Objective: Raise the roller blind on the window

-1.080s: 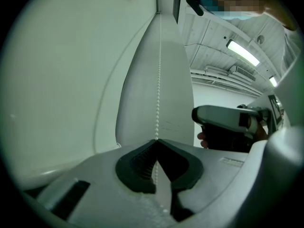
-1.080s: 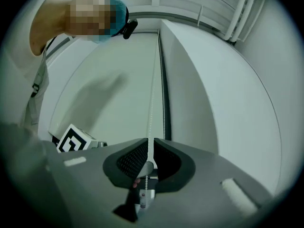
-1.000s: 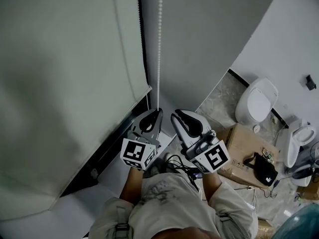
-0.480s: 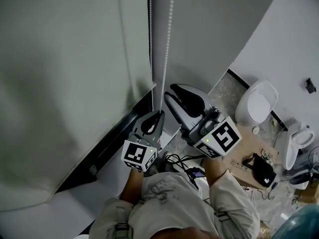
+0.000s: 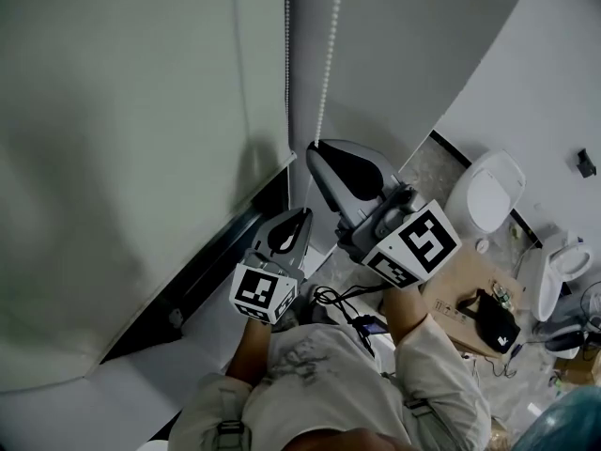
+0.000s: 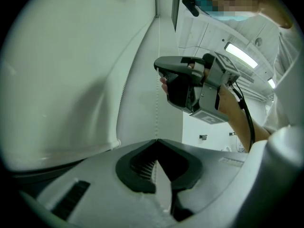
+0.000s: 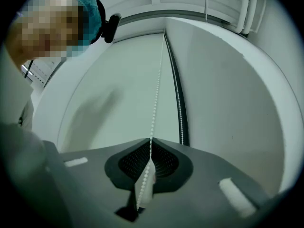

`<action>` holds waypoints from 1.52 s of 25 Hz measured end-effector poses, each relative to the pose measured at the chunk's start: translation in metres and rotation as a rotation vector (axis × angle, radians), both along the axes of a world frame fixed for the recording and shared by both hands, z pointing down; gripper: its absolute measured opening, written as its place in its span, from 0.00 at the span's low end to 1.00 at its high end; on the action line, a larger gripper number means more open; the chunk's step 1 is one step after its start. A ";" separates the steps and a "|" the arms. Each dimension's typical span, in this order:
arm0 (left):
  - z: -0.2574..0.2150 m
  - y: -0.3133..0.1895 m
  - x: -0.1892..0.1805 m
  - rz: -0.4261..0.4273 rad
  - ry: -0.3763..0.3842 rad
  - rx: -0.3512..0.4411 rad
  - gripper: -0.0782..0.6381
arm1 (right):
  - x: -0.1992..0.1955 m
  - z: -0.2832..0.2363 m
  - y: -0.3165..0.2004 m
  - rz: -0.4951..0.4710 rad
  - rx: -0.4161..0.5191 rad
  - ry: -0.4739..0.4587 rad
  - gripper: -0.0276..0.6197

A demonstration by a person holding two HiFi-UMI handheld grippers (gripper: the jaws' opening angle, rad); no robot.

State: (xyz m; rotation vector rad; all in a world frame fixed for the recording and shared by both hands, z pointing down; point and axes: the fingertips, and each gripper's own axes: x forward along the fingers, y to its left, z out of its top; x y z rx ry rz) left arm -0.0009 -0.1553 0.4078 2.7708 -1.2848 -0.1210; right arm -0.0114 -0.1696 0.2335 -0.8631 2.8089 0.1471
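Observation:
The pale roller blind (image 5: 141, 158) hangs over the window at the left, its bottom bar near the black sill gap. A white bead chain (image 5: 329, 54) drops in two strands beside the blind's right edge. My right gripper (image 5: 313, 147) points up and is shut on one strand; in its own view the chain (image 7: 155, 94) runs straight into the closed jaws of the right gripper (image 7: 150, 140). My left gripper (image 5: 303, 212) sits lower and is shut on the chain (image 6: 156, 108), which enters the left gripper (image 6: 156, 141). The right gripper (image 6: 159, 70) shows above it.
A white window sill (image 5: 113, 393) lies below the blind. On the floor to the right stand a white toilet (image 5: 488, 195) and a cardboard box (image 5: 460, 280) with a black item (image 5: 488, 318) on it. Black cables (image 5: 338, 308) trail by my body.
My right gripper has moved up along the chain, from beside the left gripper to well above it. The left gripper has stayed in place on the chain.

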 end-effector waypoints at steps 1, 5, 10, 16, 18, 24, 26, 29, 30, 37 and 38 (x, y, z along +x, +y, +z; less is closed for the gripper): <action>0.000 0.000 -0.001 0.001 0.001 0.000 0.12 | 0.000 0.001 -0.001 0.001 -0.006 -0.006 0.07; 0.005 -0.001 -0.002 0.005 0.006 -0.001 0.12 | 0.001 0.005 -0.002 0.013 -0.002 -0.006 0.07; 0.007 0.001 -0.004 0.018 0.009 -0.002 0.12 | 0.000 0.007 0.004 0.043 0.066 -0.002 0.07; 0.018 0.004 -0.003 0.032 -0.009 -0.020 0.12 | -0.001 0.010 0.012 0.095 0.142 -0.016 0.06; 0.028 0.005 -0.004 0.034 -0.012 -0.038 0.12 | -0.001 0.024 0.011 0.095 0.117 -0.001 0.06; 0.049 0.010 -0.007 0.036 -0.024 -0.083 0.12 | -0.002 0.048 0.014 0.090 0.069 0.006 0.06; 0.056 0.010 -0.007 0.034 -0.029 -0.096 0.12 | -0.002 0.054 0.015 0.083 0.060 -0.005 0.06; 0.069 0.010 -0.009 0.029 -0.035 -0.122 0.12 | -0.003 0.067 0.017 0.074 0.037 -0.016 0.06; 0.074 0.011 -0.010 0.027 -0.038 -0.133 0.12 | -0.003 0.072 0.017 0.074 0.028 -0.015 0.06; 0.107 0.017 -0.013 0.005 -0.040 -0.196 0.12 | -0.002 0.105 0.020 0.080 -0.024 -0.001 0.06; 0.111 0.019 -0.013 0.003 -0.042 -0.200 0.12 | -0.002 0.109 0.021 0.082 -0.030 0.003 0.06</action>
